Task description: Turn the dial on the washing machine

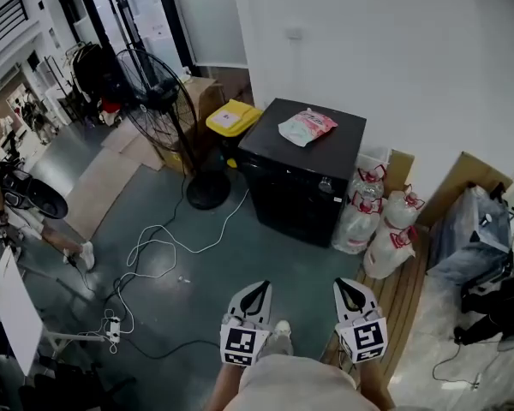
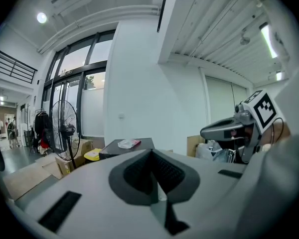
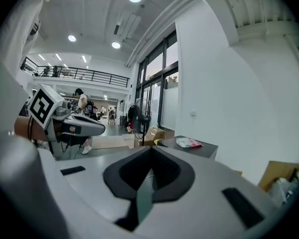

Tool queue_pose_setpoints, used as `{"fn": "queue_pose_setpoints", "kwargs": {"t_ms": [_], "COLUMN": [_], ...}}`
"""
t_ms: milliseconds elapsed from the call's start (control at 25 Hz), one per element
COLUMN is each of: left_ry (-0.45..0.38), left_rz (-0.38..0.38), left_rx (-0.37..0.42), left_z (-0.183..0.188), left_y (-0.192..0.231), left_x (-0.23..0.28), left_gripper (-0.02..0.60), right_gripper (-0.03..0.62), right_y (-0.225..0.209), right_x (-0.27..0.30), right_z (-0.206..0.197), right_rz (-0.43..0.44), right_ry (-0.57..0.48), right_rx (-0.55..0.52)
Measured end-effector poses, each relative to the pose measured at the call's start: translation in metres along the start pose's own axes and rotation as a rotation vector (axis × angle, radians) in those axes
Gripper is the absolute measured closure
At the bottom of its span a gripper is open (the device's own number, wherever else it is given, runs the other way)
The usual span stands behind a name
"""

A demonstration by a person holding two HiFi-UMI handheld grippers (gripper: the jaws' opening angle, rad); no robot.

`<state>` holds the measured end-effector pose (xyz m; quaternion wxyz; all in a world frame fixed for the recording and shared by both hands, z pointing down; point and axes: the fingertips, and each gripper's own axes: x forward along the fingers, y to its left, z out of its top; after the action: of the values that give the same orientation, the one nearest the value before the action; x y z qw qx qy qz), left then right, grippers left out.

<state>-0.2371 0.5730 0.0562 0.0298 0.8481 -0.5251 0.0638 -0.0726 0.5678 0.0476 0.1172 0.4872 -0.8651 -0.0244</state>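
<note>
The grey-green floor is taking up most of the head view. The washing machine is sitting on it, right by the white wall and well ahead of both tools. It's looking like a squat black box with a flat matte top and a dark front, one corner pointing toward the camera. A small knob-like bit is showing near the top edge of the front, but it's too tiny to say whether that's the dial. A black pedestal fan is standing to the machine's left, with its round base near the machine's corner. Some clear plastic bags with red ties are leaning by the machine's right side. A yellow-lidded bin is sitting between fan and machine. The left tool and right tool are hovering side by side low in the view. Both are aiming toward the machine, each with its jaws pressed together and gripping nothing. A white cable is looping across the floor, and a pink-and-white packet is lying on the machine's top.
</note>
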Motion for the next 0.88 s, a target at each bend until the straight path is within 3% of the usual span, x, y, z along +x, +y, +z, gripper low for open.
{"fn": "queue_pose_setpoints", "kwargs": {"t_ms": [440, 880], "left_ry": [-0.018, -0.026], "left_rz": [-0.023, -0.052], "left_rx": [0.004, -0.018], "left_z": [0.008, 0.001], "left_y": [0.074, 0.109], "left_x": [0.052, 0.082], "left_gripper": [0.569, 0.569], "right_gripper": [0.586, 0.586], "right_y": [-0.006, 0.0], "right_x": [0.08, 0.124], "right_z": [0.017, 0.007], "right_rz": [-0.03, -0.055], "right_ry": [0.017, 0.059], "right_rx": [-0.027, -0.027]}}
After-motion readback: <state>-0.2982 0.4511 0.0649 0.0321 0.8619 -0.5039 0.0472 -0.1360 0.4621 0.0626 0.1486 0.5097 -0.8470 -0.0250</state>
